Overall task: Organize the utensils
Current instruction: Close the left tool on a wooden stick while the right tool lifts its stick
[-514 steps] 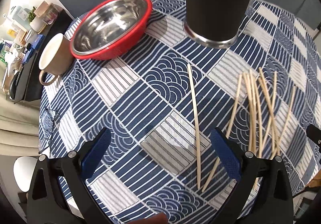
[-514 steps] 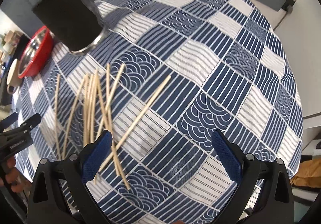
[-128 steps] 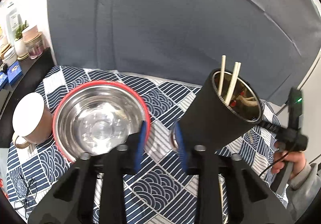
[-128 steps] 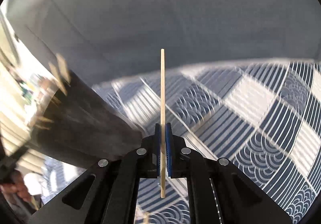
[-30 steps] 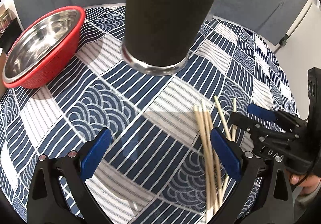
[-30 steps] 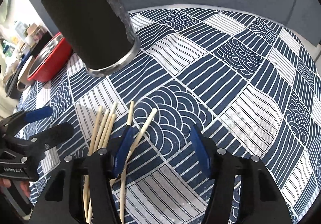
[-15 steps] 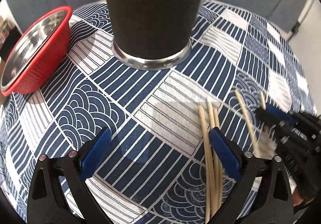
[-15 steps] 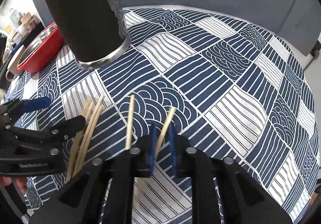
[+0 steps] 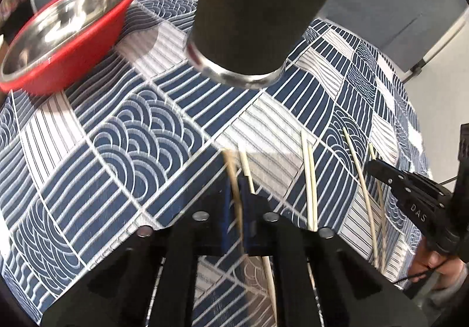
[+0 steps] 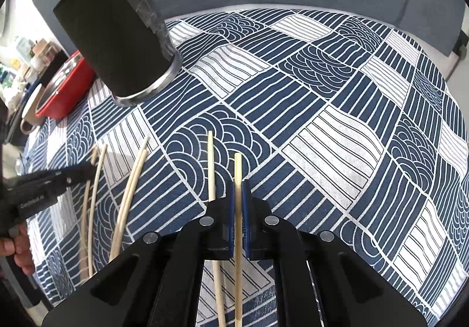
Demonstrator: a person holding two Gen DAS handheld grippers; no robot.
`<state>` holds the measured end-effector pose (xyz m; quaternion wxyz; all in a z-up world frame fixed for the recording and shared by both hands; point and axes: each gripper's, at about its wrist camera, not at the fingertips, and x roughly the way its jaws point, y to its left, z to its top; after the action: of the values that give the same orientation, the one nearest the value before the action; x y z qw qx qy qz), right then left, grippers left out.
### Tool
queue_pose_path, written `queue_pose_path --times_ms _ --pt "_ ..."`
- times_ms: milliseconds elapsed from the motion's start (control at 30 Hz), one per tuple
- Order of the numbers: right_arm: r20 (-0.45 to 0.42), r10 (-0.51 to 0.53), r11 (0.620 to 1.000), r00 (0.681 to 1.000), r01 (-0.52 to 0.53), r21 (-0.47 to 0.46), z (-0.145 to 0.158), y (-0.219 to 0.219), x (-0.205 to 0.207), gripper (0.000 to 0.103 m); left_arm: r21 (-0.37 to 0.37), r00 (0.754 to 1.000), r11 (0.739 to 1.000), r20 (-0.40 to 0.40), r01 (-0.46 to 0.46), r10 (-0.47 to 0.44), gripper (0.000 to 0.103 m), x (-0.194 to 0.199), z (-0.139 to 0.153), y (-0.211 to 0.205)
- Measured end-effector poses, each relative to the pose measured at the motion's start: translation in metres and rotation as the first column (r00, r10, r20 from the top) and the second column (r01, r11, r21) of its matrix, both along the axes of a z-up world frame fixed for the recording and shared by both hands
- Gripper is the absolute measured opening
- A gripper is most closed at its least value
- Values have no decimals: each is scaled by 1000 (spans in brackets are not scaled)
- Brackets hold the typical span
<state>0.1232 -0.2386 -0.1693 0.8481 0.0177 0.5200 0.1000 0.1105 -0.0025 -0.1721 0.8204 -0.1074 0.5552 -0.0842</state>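
Observation:
A tall black utensil holder (image 9: 263,4) stands on the patterned cloth; in the right wrist view (image 10: 117,34) chopstick tips poke out of its top. My left gripper (image 9: 236,195) is shut on a blurred wooden chopstick (image 9: 233,177). Several more chopsticks (image 9: 310,180) lie on the cloth to its right. My right gripper (image 10: 239,189) is shut on one chopstick (image 10: 238,171), held just above the cloth. Another chopstick (image 10: 211,168) lies beside it, and several more (image 10: 129,189) lie further left.
A red bowl with a steel inside (image 9: 58,34) sits left of the holder; a beige mug (image 10: 29,113) is beyond it. The blue-and-white tablecloth (image 10: 337,122) covers the round table, whose edge curves away at right.
My left gripper has closed on a chopstick and moved over the pile. My right gripper stays shut on its chopstick, now straighter between the pads.

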Motion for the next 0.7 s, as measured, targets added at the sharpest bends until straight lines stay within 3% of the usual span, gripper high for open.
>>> queue_pose_path --times_ms 367,700 --pt "28 0 998 1000 -1 60 13 -6 -5 5 -28 1000 1000 12 8 -8 5 -15 18 13" --pt "128 -12 994 992 -2 112 57 -14 -1 5 -48 993 998 113 -34 39 5 -8 70 38"
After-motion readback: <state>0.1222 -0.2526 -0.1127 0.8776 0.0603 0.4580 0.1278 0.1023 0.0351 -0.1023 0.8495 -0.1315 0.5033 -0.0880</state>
